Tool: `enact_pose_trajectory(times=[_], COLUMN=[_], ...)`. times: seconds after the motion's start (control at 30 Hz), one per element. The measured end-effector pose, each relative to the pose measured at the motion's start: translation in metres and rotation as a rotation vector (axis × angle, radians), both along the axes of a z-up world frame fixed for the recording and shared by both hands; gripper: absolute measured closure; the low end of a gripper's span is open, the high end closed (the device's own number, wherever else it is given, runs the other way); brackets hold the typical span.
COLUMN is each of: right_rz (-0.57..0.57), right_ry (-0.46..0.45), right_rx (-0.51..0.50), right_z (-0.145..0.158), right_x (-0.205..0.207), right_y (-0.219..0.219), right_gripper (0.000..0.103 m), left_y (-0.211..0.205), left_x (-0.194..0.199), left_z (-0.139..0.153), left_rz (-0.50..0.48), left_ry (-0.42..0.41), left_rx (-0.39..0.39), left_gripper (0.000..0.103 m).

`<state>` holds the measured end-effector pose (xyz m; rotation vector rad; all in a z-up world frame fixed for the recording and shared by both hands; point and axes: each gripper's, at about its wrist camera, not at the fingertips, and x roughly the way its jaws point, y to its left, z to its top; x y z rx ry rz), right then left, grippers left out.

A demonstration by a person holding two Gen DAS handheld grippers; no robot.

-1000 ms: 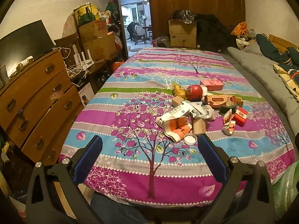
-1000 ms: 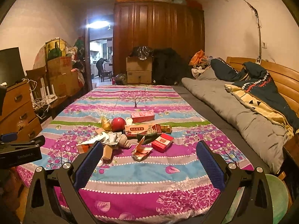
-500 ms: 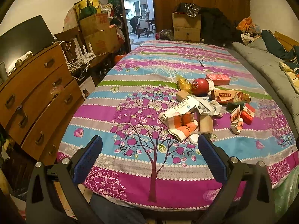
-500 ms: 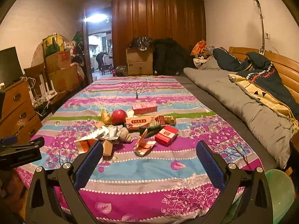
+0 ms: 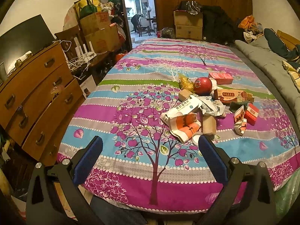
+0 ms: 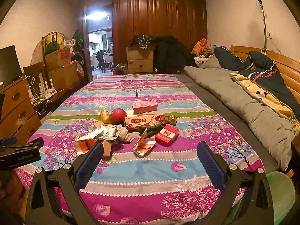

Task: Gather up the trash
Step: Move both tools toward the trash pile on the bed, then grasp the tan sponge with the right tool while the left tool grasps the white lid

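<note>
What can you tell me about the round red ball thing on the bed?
The red ball looks like an apple or a round red fruit: shiny, smooth, deep red, with a small pale sticker visible from the left wrist camera. It sits on the colourful bedspread at the far side of the trash pile, close beside a crinkly yellow wrapper and the long orange box. Neither gripper touches it.

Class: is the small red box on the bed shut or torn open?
Shut. The red box lies flat, faces intact and no flap lifted, unlike the torn carton beside it.
</note>
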<state>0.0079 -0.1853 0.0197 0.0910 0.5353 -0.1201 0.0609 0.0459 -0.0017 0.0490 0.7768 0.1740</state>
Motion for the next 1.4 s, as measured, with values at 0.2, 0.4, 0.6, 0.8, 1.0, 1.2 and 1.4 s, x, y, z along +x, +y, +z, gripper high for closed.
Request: enact_pose_trajectory(times=[0.2, 0.4, 0.6, 0.8, 1.0, 1.2, 1.4], right_rz=[0.007, 0.025, 0.073, 0.173, 0.325, 0.354, 0.340], right_ry=[0.016, 0.032, 0.077, 0.129, 0.226, 0.370, 0.452], right_rx=[-0.006, -0.024, -0.028, -0.032, 0.065, 0.222, 0.259], right_z=[-0.005, -0.010, -0.028, -0.054, -0.090, -0.142, -0.173], right_x=[0.008, 0.017, 0.034, 0.068, 0.121, 0.194, 0.231], right_y=[0.003, 0.010, 0.022, 0.049, 0.087, 0.108, 0.113], right_gripper=[0.003, 0.003, 0.004, 0.008, 0.032, 0.044, 0.063], left_y=[0.003, 0.014, 0.054, 0.073, 0.071, 0.068, 0.064], left_x=[0.005, 0.007, 0.004, 0.014, 0.029, 0.040, 0.049], left_z=[-0.004, -0.023, -0.055, -0.065, -0.079, -0.102, -0.113], left_rz=[0.006, -0.004, 0.064, 0.060, 0.024, -0.026, -0.059], left_ry=[0.012, 0.042, 0.084, 0.108, 0.149, 0.234, 0.267], left_rx=[0.000, -0.022, -0.004, -0.013, -0.033, -0.102, -0.111], left_gripper=[0.005, 0.005, 0.005, 0.008, 0.022, 0.049, 0.062])
